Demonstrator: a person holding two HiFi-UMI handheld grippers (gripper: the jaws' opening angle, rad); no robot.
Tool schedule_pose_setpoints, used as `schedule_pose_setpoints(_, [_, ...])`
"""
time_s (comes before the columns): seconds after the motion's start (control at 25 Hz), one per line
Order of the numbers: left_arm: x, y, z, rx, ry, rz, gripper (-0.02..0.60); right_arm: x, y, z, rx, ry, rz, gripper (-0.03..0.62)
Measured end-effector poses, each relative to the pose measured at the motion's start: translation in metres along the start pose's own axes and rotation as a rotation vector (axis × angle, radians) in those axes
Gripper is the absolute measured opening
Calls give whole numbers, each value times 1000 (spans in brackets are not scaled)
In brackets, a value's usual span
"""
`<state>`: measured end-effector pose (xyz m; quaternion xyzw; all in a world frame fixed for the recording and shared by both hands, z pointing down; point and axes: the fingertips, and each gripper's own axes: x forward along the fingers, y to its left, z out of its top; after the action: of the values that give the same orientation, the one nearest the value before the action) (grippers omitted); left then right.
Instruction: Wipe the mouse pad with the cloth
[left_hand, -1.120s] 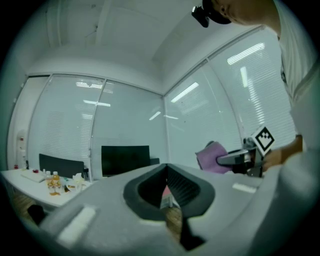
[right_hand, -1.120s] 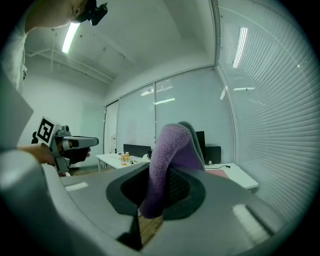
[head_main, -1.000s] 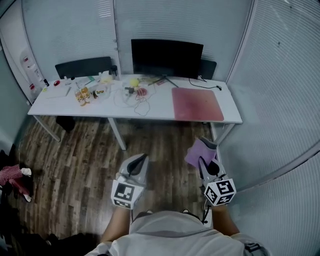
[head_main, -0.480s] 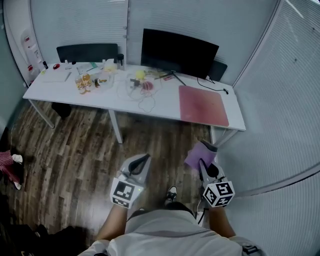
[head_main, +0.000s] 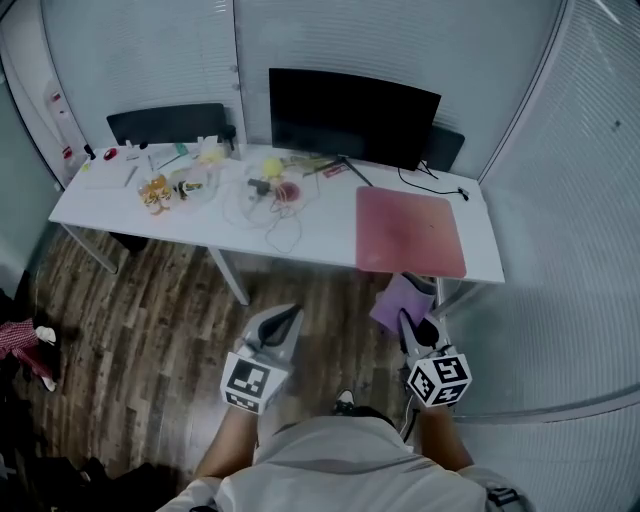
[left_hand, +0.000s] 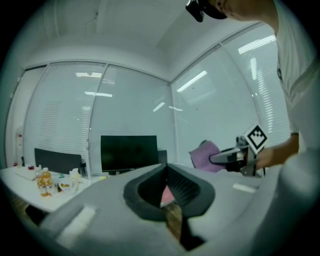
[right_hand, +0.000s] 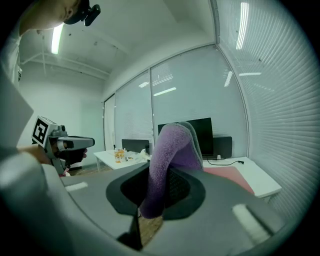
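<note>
A pink mouse pad (head_main: 410, 232) lies flat on the right end of the white table (head_main: 320, 235); it also shows low in the right gripper view (right_hand: 227, 175). My right gripper (head_main: 412, 322) is shut on a purple cloth (head_main: 400, 302), which stands up between its jaws (right_hand: 172, 150). It hovers over the floor just short of the table's front edge, below the pad. My left gripper (head_main: 287, 315) is level with it to the left, shut, with nothing in it. The left gripper view shows the cloth (left_hand: 205, 155) in the right gripper (left_hand: 220, 159).
A black monitor (head_main: 352, 115) stands behind the pad, with a cable (head_main: 435, 182) beside it. Bottles, small items and wires (head_main: 265, 195) clutter the table's left half. Black chairs (head_main: 165, 122) stand behind. A blind-covered glass wall (head_main: 570, 250) runs along the right. Table legs (head_main: 228, 275) rise from the wooden floor.
The table and mouse pad have come nearer to both grippers as the person walks forward. Both grippers keep the same pose, the cloth still held in the right one.
</note>
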<state>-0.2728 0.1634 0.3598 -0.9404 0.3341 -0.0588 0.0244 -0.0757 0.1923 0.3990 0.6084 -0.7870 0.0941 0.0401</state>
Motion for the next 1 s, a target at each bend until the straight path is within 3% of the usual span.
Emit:
schedule_pose_setpoints(0.48, [182,-42,2,-6,56,-49,3,46,-178,-13,98,37,-5,55])
schedule_pose_setpoints(0.76, [242,-40,-2,-11,66,-57,3,67,-223,-30,141,59,-8,55])
schedule_pose_setpoints(1.0, [288,-32,-15,-23,70,-115,3,90,-255,-30,140,60,-48,55])
